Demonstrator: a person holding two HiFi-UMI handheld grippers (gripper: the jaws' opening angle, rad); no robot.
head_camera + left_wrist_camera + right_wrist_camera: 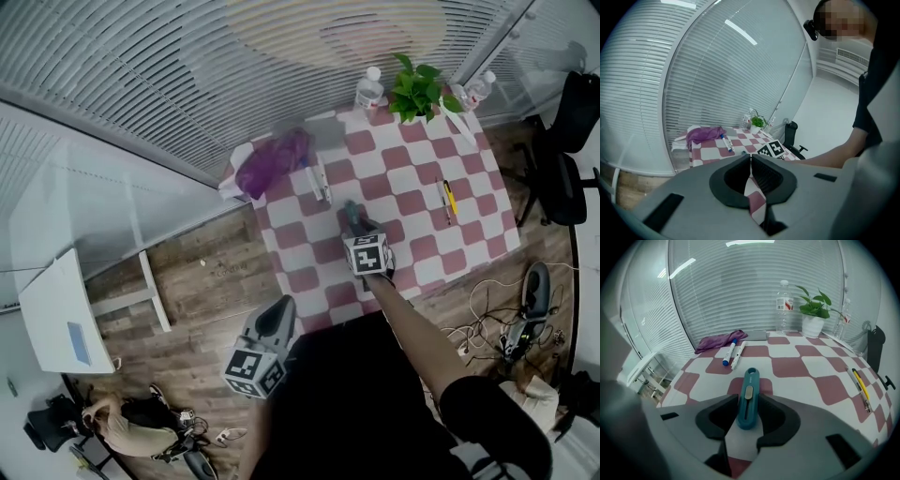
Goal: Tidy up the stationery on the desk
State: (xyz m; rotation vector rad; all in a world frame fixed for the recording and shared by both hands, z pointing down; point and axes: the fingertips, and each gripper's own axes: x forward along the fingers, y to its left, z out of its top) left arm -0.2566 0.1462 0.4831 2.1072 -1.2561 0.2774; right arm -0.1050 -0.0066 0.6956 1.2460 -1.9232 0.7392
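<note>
Right gripper [746, 405] was clamped on the teal cutter [748, 394], held over the desk [412, 202] near its middle. Left gripper [750, 161] was off the desk's near corner, jaws pressed together, nothing in them.

- No legible text, brand or number in any view.
- Left gripper [278, 314], its marker cube [253, 371]: black-and-white square fiducial patterns, no characters.
- Right gripper [352, 216], its cube [367, 254]: same kind of pattern.
- Water bottle [783, 303]: red-and-white label, print too small to read.
- Second bottle [843, 317]: red label band, unreadable.
- Teal utility knife [747, 397]: no marking that reads.
</note>
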